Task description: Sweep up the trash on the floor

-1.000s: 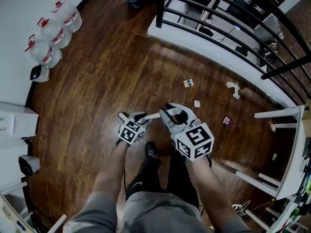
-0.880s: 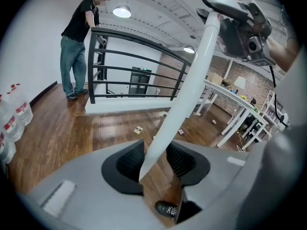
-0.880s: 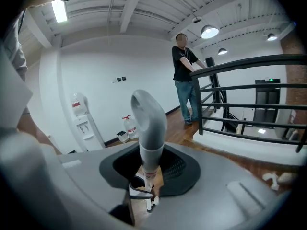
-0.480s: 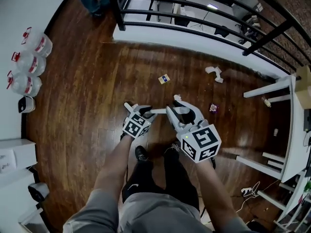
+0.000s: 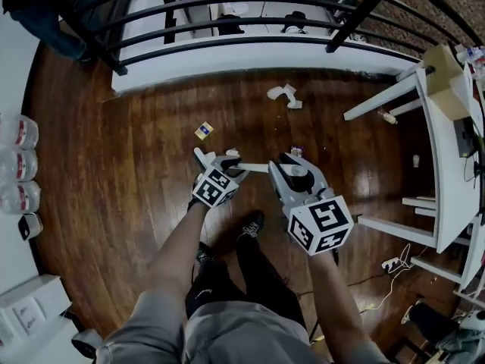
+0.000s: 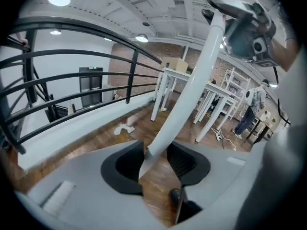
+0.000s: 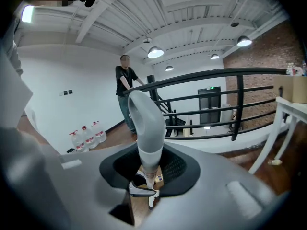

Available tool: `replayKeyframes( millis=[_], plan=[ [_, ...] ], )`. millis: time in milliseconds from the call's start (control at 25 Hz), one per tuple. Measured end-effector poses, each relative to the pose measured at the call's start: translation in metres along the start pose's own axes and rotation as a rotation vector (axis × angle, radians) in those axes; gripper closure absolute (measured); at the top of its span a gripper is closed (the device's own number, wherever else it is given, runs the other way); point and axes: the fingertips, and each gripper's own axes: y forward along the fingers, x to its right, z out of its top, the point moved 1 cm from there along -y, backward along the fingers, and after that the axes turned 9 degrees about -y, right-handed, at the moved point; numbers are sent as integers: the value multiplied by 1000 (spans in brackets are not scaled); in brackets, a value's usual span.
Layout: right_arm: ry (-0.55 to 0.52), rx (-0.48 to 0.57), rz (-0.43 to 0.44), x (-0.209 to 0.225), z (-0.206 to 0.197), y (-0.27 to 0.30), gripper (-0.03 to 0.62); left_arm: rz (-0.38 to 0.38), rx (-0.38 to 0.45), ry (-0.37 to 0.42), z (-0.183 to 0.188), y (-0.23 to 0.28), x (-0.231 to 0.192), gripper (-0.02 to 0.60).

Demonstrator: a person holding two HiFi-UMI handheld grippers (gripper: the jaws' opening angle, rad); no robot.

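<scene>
A white pole with a grey grip end (image 5: 254,167) runs level between my two grippers. My right gripper (image 5: 292,171) is shut on its grip (image 7: 144,128). My left gripper (image 5: 218,169) has the pole's thin end (image 6: 158,143) lying between its jaws, which are opening; narrow gaps show beside the pads. Trash lies on the dark wood floor. A yellow-and-blue card (image 5: 202,130) sits just beyond my left gripper. Crumpled white paper (image 5: 284,94) (image 6: 123,128) lies near the white ledge. A small white scrap (image 5: 233,152) and a purple bit (image 5: 297,151) lie close to the grippers.
A black railing (image 5: 227,6) on a white ledge bounds the far side. White table legs (image 5: 379,97) stand at right, a cable with a plug strip (image 5: 392,264) below them. Water bottles (image 5: 19,165) line the left wall. A person (image 7: 125,90) stands by the railing.
Both grippers have swung across the floor with the pole. The railing, the card and the white paper now sit nearer, and the bottles have slid to the left edge.
</scene>
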Motion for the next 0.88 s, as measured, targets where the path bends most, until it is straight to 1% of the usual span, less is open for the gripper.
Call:
replayKeyframes(
  millis=[200,360,520,680,880],
  plan=[
    [42,5,-124,74,-7,-37,503,-94,-23,72,45,66,39,428],
    [40,16,-206,114,-5,-68,503,-177,-32,114,76,109,76,426],
    [26,19,-269,141,-6,-93,503,-241,-41,152,99,143,111,428],
    [29,15,-310,161,-10,-115,503,-293,-59,189,111,168,140,428],
    [47,69,-322,179,-3,-139,503,-308,-47,225,125,171,163,434]
  ],
)
